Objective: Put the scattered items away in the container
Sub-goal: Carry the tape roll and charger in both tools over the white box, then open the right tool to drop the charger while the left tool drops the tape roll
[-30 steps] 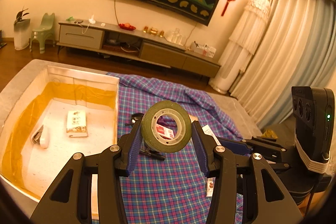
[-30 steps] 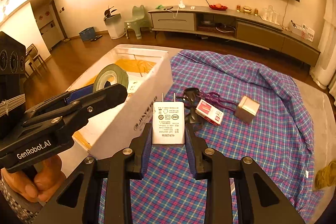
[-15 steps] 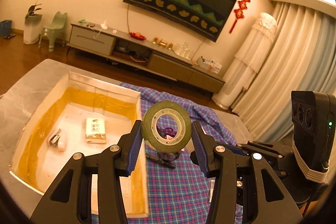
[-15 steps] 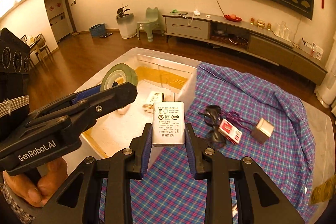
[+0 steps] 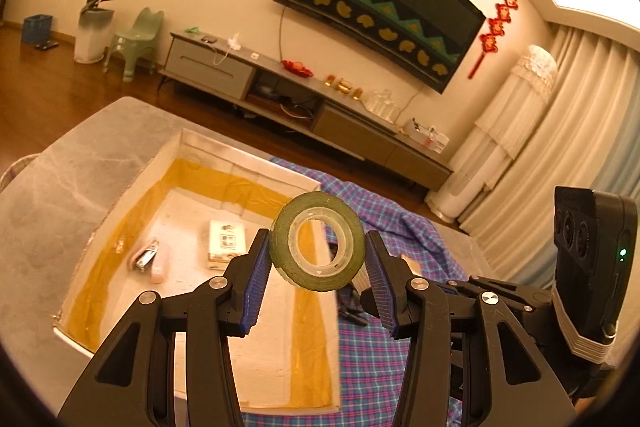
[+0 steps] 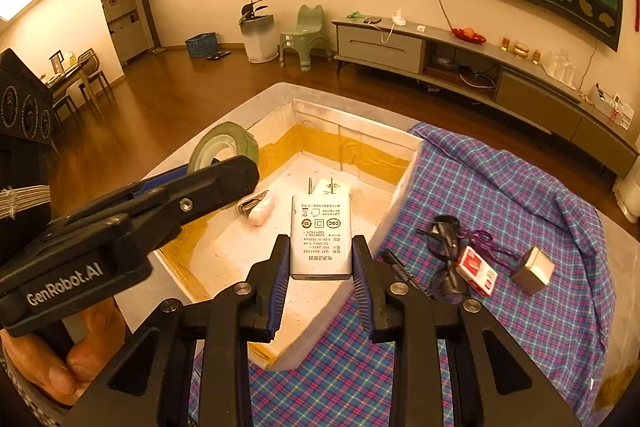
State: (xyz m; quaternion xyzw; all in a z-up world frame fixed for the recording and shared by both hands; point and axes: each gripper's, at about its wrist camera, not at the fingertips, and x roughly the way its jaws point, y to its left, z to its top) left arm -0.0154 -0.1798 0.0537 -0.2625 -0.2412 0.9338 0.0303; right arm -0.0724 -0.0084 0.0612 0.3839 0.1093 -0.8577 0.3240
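Left gripper (image 5: 318, 263): black frame with blue ribbed pads, spread wide and clamped on the sides of a dark green roll of tape (image 5: 318, 246); roll held upright, hole facing the camera, above the near right wall of the container.
Right gripper (image 6: 321, 261): same build, narrowed to about a third and pinching a white rectangular wall charger (image 6: 321, 239) by its flanks; two prongs pointing away, printed label up, hanging over the container's interior near its right wall.
Container (image 6: 404, 183): shallow white rectangular box lined along its inner walls with yellow tape, resting on a grey marbled tabletop (image 5: 52, 195), its right wall touching the edge of the cloth.
Inside the container: small white packet with printed label (image 5: 227, 239) flat on the floor; silver nail clippers (image 5: 145, 255) lying against a small white oblong piece (image 6: 260, 214), well left of the packet.
Cloth (image 6: 520, 195): purple and blue checked fabric spread to the right of the container, rumpled at its far edge.
On the cloth: black glasses (image 6: 446, 227), purple string (image 6: 490, 241), red and white small box (image 6: 476, 269), beige cube (image 6: 534, 270), close together, well apart from the container.
Person: hand (image 6: 60, 359) gripping the left tool's handle at lower left in the right wrist view.
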